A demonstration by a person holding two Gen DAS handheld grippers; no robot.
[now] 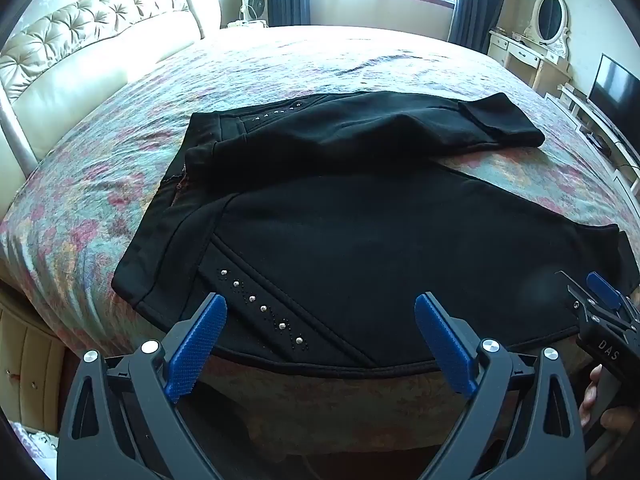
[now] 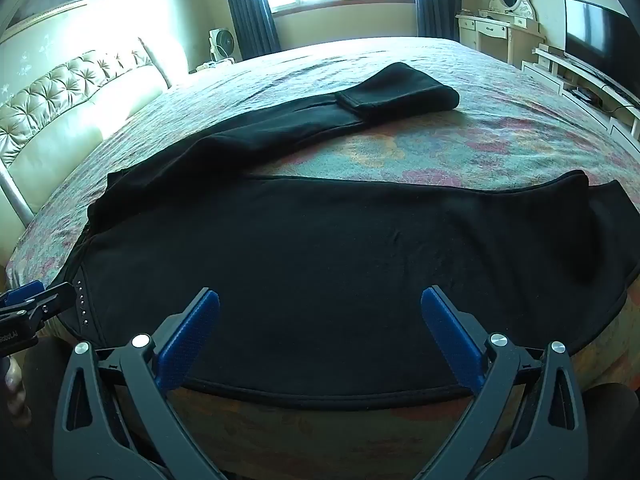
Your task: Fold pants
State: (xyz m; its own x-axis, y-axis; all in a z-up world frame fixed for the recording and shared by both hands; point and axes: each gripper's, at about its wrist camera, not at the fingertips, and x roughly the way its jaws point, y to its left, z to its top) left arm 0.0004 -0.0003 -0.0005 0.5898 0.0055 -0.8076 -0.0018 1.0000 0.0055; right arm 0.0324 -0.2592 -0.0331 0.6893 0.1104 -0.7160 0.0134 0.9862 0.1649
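Black pants (image 1: 360, 248) lying spread out on the flowery bed (image 1: 100, 184), taking up the near part of it. Waistband (image 1: 160, 220) sitting off to the left, toward the padded headboard (image 1: 80, 40). Two legs running away to the right, so the long way of the pants going left to right across both views.

Near leg (image 2: 340, 260) lying flat right along the bed's front edge, just in front of both grippers. Far leg (image 2: 320, 120) lying further back, split apart from the near one, with bare bed showing between them. Far leg's end (image 2: 400, 88) looking doubled back on itself. Line of shiny studs (image 1: 260, 308) marking the near hip pocket.

Left gripper (image 1: 320, 336) hovering wide open, holding nothing, above the hip part near the studs. Right gripper (image 2: 320, 336) hovering wide open too, holding nothing, above the middle of the near leg. Both sitting just past the near hem edge, not touching the cloth as far as can be told.

Probably getting ready for the first fold: picking up the near leg's front edge and carrying it straight away, over onto the far leg. Left gripper being closer to the waist, right gripper closer to the ankle end. Needing both to lift together, or the leg going crooked.
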